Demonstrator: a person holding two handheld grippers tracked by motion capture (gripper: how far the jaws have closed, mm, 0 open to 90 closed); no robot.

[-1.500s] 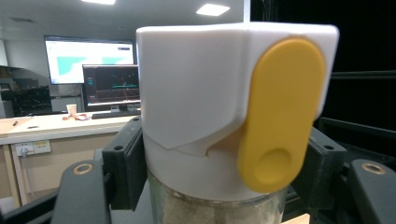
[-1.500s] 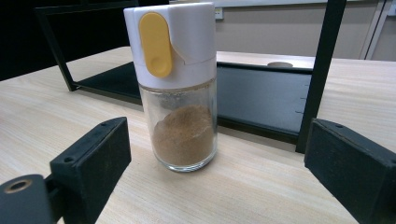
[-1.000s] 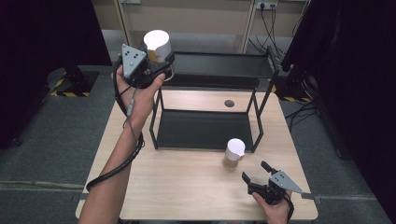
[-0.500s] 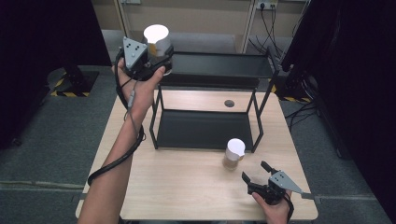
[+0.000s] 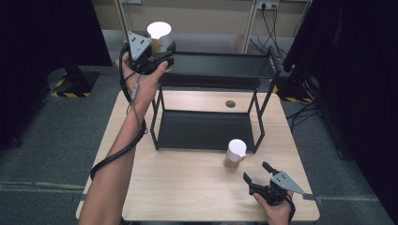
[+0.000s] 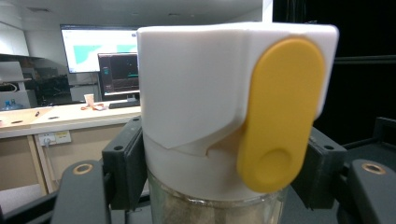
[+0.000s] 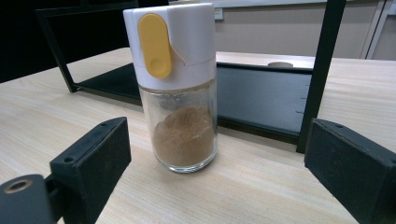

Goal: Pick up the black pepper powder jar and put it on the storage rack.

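High view: left gripper (image 5: 162, 52) was up at the far left, over the left end of the black metal two-tier rack (image 5: 220, 70), level with its top shelf. It was clamped on a glass spice jar with a white cap (image 5: 159, 36); the jar stood upright between the jaws, cap clear above them. A second glass spice jar with a white cap and brown powder (image 5: 234, 154) stood on the light wooden table (image 5: 187, 187), just in front of the rack's near right leg. Right gripper (image 5: 259, 176) sat low at the near right of the table, just right of and nearer than that jar, jaws spread and not touching it.

Left gripper view: held jar (image 6: 224, 116) was dead centre, very close. Both black pads (image 6: 123, 168) pressed on the white collar just under the cap, one each side. Cap was white, angular, with a yellow oval flip tab (image 6: 280, 116) facing the camera. Clear glass with brownish contents showed below the collar.

Right gripper view: standing jar (image 7: 180, 88) was ahead of the jaws, centred between them but farther out, with bare table on both sides. Jaws stood wide apart, holding nothing. Jar was upright, clear glass, under half full of brown powder, white cap with yellow tab (image 7: 155, 44). The rack's lower shelf (image 7: 261, 98) was right behind it.
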